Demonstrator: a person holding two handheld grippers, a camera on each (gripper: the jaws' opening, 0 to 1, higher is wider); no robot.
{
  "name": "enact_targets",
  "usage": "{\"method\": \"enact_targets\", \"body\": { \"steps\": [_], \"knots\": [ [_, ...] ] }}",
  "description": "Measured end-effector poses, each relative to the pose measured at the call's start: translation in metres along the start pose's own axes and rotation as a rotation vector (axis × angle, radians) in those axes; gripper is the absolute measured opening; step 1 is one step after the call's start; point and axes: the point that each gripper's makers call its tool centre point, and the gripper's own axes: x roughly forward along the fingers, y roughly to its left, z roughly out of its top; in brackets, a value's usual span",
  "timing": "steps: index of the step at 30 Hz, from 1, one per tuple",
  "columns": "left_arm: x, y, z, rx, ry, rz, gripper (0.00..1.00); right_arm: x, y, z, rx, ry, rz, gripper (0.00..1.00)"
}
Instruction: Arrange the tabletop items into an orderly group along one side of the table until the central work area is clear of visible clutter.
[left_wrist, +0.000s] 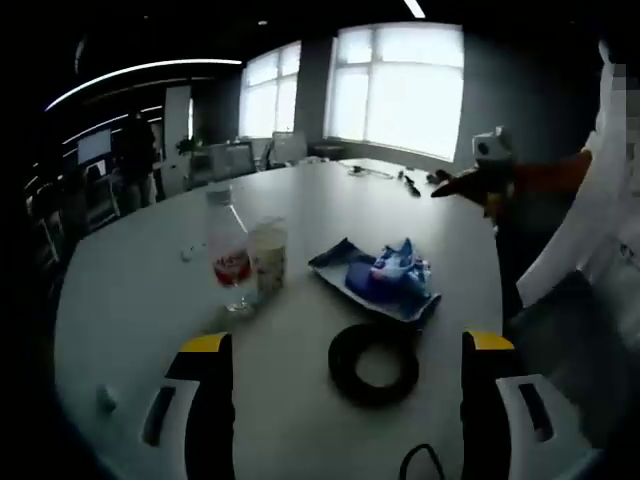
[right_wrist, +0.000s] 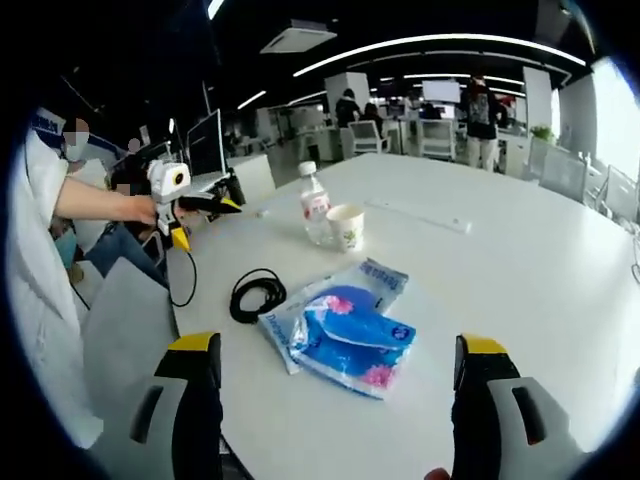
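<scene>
1. In the left gripper view, the bottle (left_wrist: 228, 250) stands upright on the white worktop (left_wrist: 130, 300), with the cup (left_wrist: 268, 258) touching or just beside it on its right. These two already make a tidy pair.
2. Further right lies the blue packet (left_wrist: 378, 278), flat and a little apart from the cup. Just in front of it sits the coiled cable (left_wrist: 374, 362), nearest the left hand-held gripper (left_wrist: 345, 400).
3. That left hand-held gripper is released, jaws spread wide with nothing between them, hovering above the worktop short of the cable.
4. At the far right of the same view the right hand-held gripper (left_wrist: 470, 182) shows from the side; its own view has its jaws wide apart and empty, looking down on the packet.
5. In the right gripper view, the cable (right_wrist: 257, 295), packet (right_wrist: 345, 325), bottle (right_wrist: 314, 205) and cup (right_wrist: 346, 227) sit in a loose cluster near one edge of the worktop (right_wrist: 520, 260).
6. Judgement: the sorting looks barely begun. Bottle and cup are grouped, but the packet and cable lie loose, and neither is grasped. Both likely need shifting into line beside the bottle.
</scene>
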Motion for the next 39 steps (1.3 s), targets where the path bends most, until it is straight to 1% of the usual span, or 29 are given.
{"method": "enact_targets", "body": {
  "steps": [1, 4, 7, 10, 13, 19, 23, 28, 36, 39],
  "knots": [
    [0.001, -0.003, -0.001, -0.007, 0.001, 0.008, 0.91, -0.002, -0.001, -0.001, -0.004, 0.003, 0.008, 0.94],
    [0.004, -0.009, -0.009, -0.035, 0.032, 0.034, 0.9, -0.006, -0.004, -0.006, -0.008, 0.015, 0.026, 0.94],
    [0.008, -0.016, -0.008, -0.062, 0.015, 0.056, 0.89, -0.009, -0.008, -0.012, -0.022, 0.032, 0.047, 0.93],
    [0.015, -0.025, -0.01, -0.064, 0.029, 0.061, 0.89, -0.014, -0.016, -0.014, -0.017, 0.028, 0.053, 0.93],
    [0.02, -0.031, -0.006, -0.069, 0.03, 0.07, 0.89, -0.018, -0.024, -0.014, -0.015, 0.019, 0.054, 0.92],
    [0.026, -0.031, 0.004, -0.076, 0.015, 0.1, 0.89, -0.023, -0.039, -0.011, -0.016, 0.006, 0.066, 0.92],
    [0.029, -0.034, 0.006, -0.076, 0.016, 0.109, 0.88, -0.022, -0.042, -0.012, -0.016, 0.007, 0.075, 0.91],
    [0.032, -0.039, 0.001, -0.081, 0.025, 0.111, 0.88, -0.021, -0.044, -0.016, -0.014, 0.011, 0.086, 0.91],
    [0.038, -0.044, -0.002, -0.109, 0.008, 0.126, 0.87, -0.017, -0.043, -0.019, -0.02, 0.021, 0.1, 0.9],
    [0.042, -0.048, 0.0, -0.114, -0.004, 0.13, 0.87, -0.015, -0.044, -0.019, -0.02, 0.024, 0.101, 0.89]
  ]
}}
